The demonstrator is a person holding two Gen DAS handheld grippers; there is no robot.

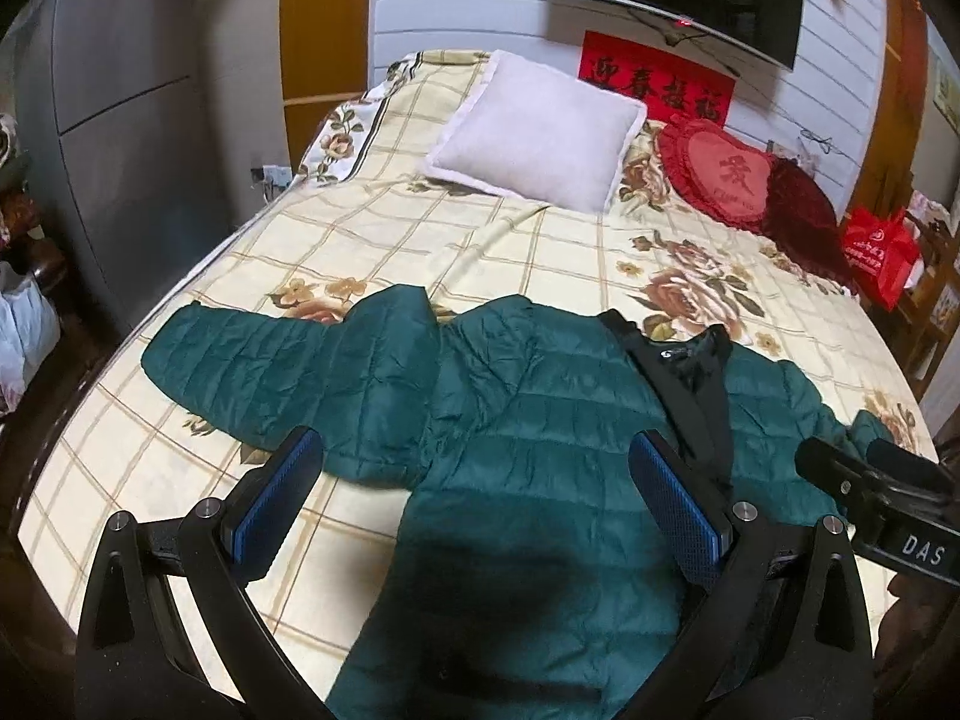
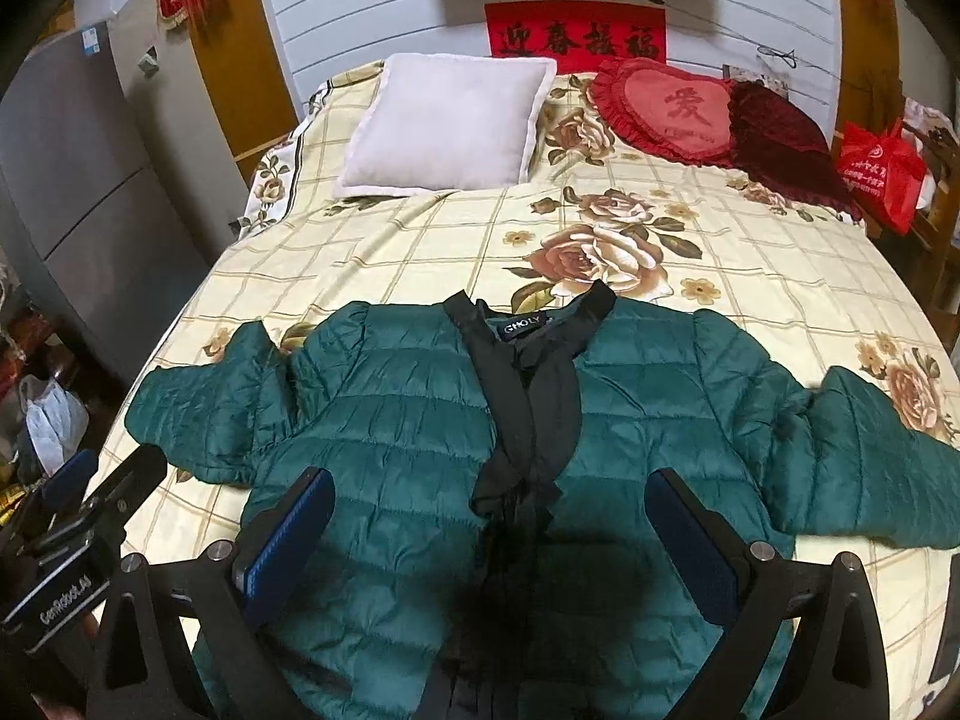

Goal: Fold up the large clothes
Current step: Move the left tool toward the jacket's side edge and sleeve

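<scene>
1. Closest: left gripper (image 1: 474, 504) spread wide, blue pads apart, nothing between them; hovering above the jacket, no contact visible.
2. Same for the right gripper (image 2: 489, 540): wide apart and empty, held over the middle of the jacket; the left tool visible to its left, low in the right wrist view.
3. Directly under and ahead of both claws: green puffer jacket (image 2: 408, 408), laid flat on the bed (image 2: 780, 276), front side up, black collar and placket (image 2: 522, 396) running away from the right claw.
4. To the left of the left claw: one sleeve (image 1: 264, 354) stretched out sideways, unfolded.
5. To the right of the right claw: other sleeve (image 2: 864, 450) also lying outward, a little bent, unfolded.
6. Beyond the collar, further from both claws: white pillow (image 2: 450, 126) and red heart cushion (image 2: 678, 108) near the wall, well apart from the jacket.
7. Judgement on progress: spreading seems finished, folding not yet started. No sleeve brought over the body, no side turned in, hem not lifted. Left to do, probably: both sleeves inward, then body folded in half or thirds.
</scene>
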